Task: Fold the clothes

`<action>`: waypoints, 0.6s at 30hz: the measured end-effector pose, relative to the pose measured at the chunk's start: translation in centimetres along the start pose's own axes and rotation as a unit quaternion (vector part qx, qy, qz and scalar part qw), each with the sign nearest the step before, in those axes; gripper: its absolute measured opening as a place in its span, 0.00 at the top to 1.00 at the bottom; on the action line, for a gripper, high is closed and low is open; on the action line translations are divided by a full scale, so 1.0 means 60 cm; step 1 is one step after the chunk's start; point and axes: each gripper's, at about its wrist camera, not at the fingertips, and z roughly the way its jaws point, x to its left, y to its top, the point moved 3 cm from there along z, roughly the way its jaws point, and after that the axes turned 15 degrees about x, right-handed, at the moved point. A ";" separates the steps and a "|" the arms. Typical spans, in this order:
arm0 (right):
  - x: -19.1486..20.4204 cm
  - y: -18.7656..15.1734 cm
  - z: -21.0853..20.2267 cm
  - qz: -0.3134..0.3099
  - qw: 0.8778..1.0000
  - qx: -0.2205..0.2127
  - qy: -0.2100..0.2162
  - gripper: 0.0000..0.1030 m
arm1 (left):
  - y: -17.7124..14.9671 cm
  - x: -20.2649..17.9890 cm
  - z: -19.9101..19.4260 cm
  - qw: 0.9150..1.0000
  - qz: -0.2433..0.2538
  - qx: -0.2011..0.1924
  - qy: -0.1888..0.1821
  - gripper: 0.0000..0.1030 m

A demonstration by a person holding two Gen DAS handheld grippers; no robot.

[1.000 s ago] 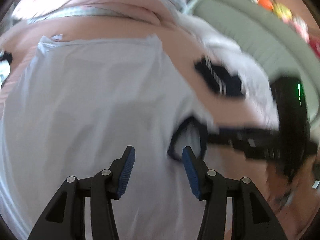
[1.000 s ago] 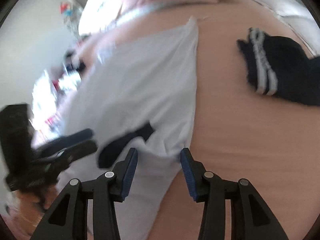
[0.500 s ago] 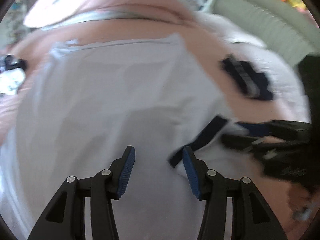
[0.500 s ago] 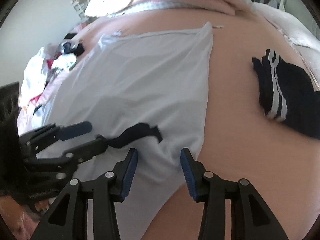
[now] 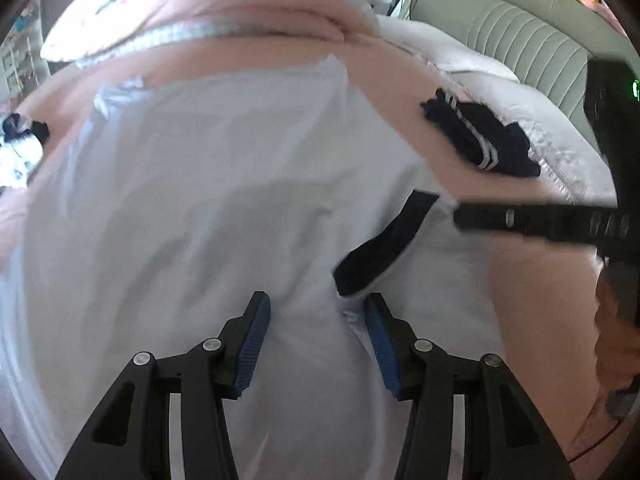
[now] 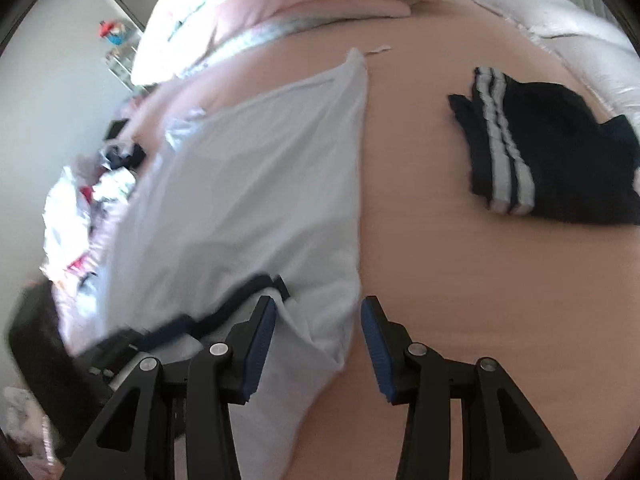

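Shirt (image 5: 208,208) is the landmark here: white, spread flat on the pink bed (image 6: 460,288), hem toward the pillows (image 5: 224,4), dark navy collar (image 5: 384,248) at the end nearest both claws. The left claw (image 5: 318,344) hangs over the shirt's collar end, blue pads (image 5: 252,348) spread wide with only cloth showing between them, pinching nothing. The collar lies just beyond its right pad. The right claw (image 6: 318,346) sits at the shirt's right edge, also spread, its gap straddling the shirt's folded corner and bare sheet; it grips nothing either. In the left view that right claw (image 5: 520,220) reaches in from the side, its tip at the shirt's edge beside the collar. Off to the right of the shirt, well apart from it, lies a dark garment (image 6: 552,160) with white stripes, folded on the sheet. Left of the shirt, a heap of mixed clothes (image 6: 92,204) sits at the bed's edge. A grey headboard (image 5: 512,28) rises beyond the striped garment.
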 end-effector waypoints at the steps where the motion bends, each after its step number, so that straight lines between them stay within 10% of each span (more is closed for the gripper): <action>1: 0.003 -0.017 -0.007 -0.002 1.000 0.001 -0.003 0.57 | -0.005 -0.002 -0.016 1.000 0.002 -0.006 -0.016 0.55; 9: 0.058 -0.163 -0.005 -0.019 0.999 0.037 -0.013 0.57 | -0.089 0.040 -0.051 0.999 -0.002 0.039 -0.034 0.55; 14: 0.078 -0.234 0.021 -0.056 0.990 0.044 -0.122 0.57 | -0.152 0.058 -0.055 0.998 0.037 0.055 0.003 0.55; 18: 0.080 -0.265 0.002 0.020 0.994 0.016 -0.107 0.57 | -0.208 0.068 -0.078 0.997 0.036 0.064 0.010 0.55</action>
